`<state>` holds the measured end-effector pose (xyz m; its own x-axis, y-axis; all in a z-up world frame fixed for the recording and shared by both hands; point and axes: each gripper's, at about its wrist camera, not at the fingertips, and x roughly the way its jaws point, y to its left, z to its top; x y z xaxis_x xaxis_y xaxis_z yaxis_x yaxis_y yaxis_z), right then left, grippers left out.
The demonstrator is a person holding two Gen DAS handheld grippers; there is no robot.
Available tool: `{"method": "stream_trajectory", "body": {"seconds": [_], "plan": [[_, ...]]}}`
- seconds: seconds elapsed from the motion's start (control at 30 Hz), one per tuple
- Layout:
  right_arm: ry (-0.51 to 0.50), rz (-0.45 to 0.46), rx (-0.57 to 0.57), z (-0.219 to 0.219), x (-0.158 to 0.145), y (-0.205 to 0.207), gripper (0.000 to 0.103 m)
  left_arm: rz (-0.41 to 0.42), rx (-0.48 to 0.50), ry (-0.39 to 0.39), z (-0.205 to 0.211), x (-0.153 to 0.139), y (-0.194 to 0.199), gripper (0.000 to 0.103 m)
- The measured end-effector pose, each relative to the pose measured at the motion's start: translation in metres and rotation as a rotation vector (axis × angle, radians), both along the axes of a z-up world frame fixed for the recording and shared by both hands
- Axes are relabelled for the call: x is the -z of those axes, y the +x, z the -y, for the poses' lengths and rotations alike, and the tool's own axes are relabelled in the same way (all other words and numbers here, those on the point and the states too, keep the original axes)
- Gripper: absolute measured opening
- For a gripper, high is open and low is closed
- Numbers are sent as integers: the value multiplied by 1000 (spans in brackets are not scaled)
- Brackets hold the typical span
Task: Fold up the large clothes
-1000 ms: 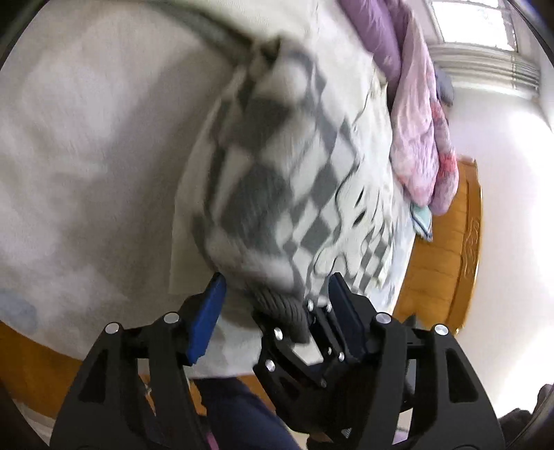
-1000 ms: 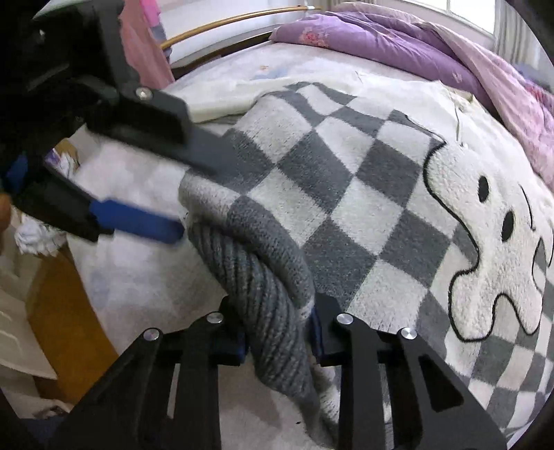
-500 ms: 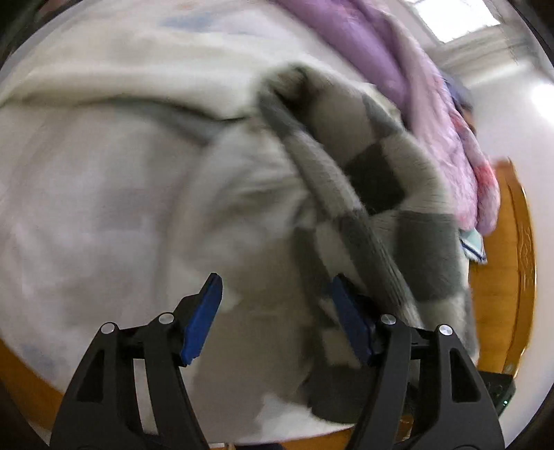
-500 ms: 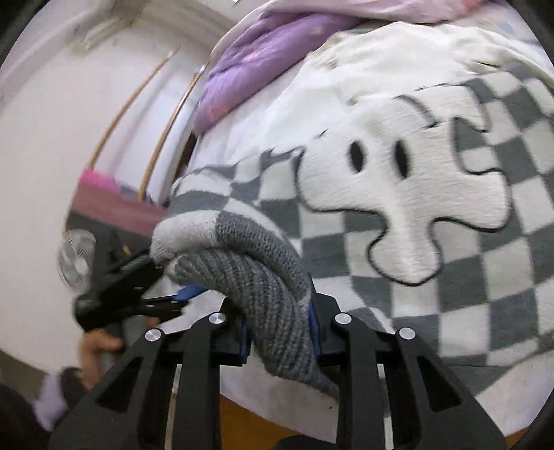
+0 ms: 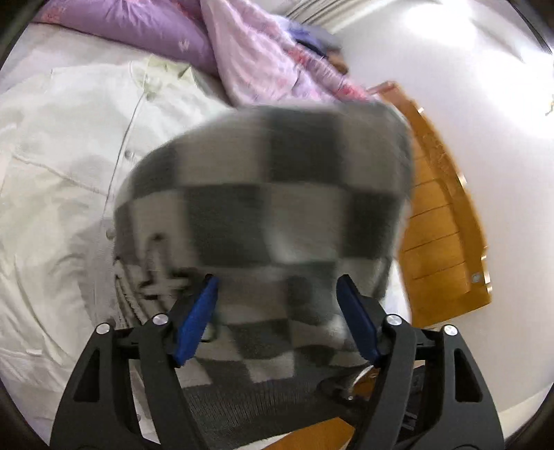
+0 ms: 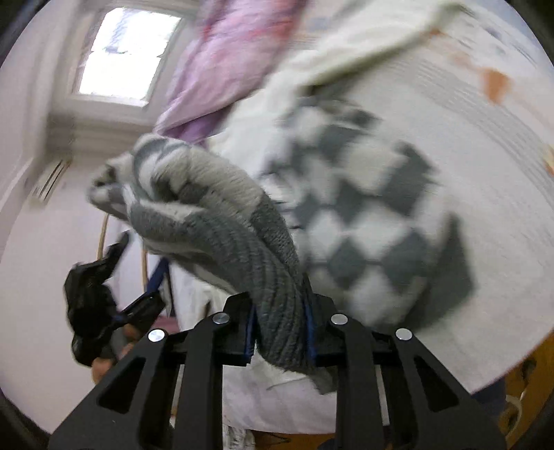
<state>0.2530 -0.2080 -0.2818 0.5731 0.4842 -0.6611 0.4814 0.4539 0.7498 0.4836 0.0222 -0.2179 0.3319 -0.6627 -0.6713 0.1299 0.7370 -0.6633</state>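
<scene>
Two purple quilts [image 5: 145, 31] behind checkered sweater [image 5: 263, 194]

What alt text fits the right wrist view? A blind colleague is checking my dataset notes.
The right gripper is shut on the ribbed grey edge of a checkered sweater, which hangs bunched over a white bed. Lower left, the left gripper hangs in the air beside the bed; a purple quilt and a bright window lie behind.

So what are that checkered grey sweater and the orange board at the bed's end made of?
The checkered sweater looks like thick knitted yarn, wool or acrylic: ribbed stitches show at the edge where the right gripper clamps it. The orange board looks like varnished wood: glossy, with plank lines.
</scene>
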Motion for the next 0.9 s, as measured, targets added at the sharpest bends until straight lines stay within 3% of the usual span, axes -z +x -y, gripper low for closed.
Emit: {"method": "stream_trajectory", "body": {"seconds": [0.07,0.17,0.3,0.37,0.43,0.57,0.67,0.73,0.8,0.9], "plan": [[35,-63,71,15,27,-15,17,-51,-3,52,8,15,1,72],[63,-113,130,27,41,-32,15,-88,-21,77,7,27,5,72],[113,-151,138,45,54,-48,15,-87,67,185,36,50,25,76],[58,-145,61,44,43,-39,16,-105,102,263,51,61,37,87],[-1,-157,17,46,25,-32,21,-111,124,351,65,68,46,88],[-180,-182,-57,60,-16,-32,22,-122,162,398,81,64,53,88],[-310,-98,-140,62,-47,-13,22,-121,179,383,76,56,47,87],[-355,-13,-212,53,-70,20,22,-140,187,312,71,53,44,84],[-381,102,-266,37,-90,59,22,-142,207,321,73,52,36,84],[-347,190,-304,20,-98,111,22,-118,239,341,75,51,31,83]]}}
